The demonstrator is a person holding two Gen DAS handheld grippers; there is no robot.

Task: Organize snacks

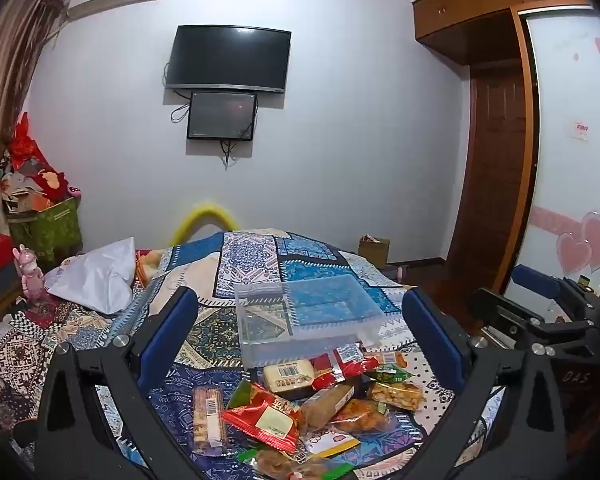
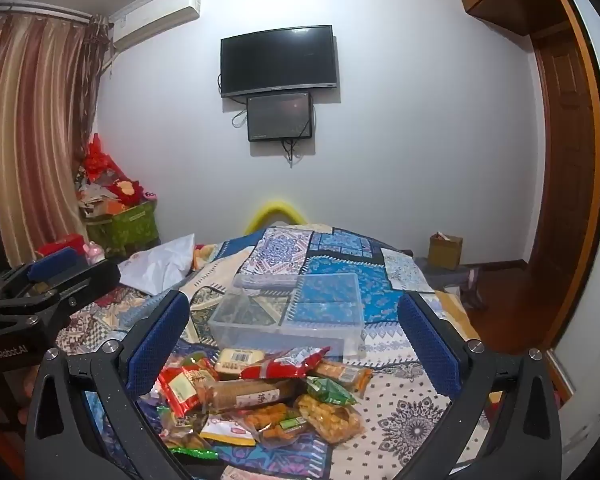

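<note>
You're at the start: both the left gripper [image 1: 300,320] and right gripper [image 2: 296,324] gape empty over the snack pile [image 1: 300,400] (bin [image 1: 304,316] just beyond, 12 o'clock), so next pick one packet.

Patterned bed [image 1: 252,264] carries snack packets [image 1: 300,396], clear box [image 1: 300,316], perhaps a pillow [image 1: 96,276].

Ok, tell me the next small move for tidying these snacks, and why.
Probably ease the right gripper down onto the red packet atop the snack pile: both grippers are open and empty, and the clear bin just behind the pile holds nothing yet.
</note>
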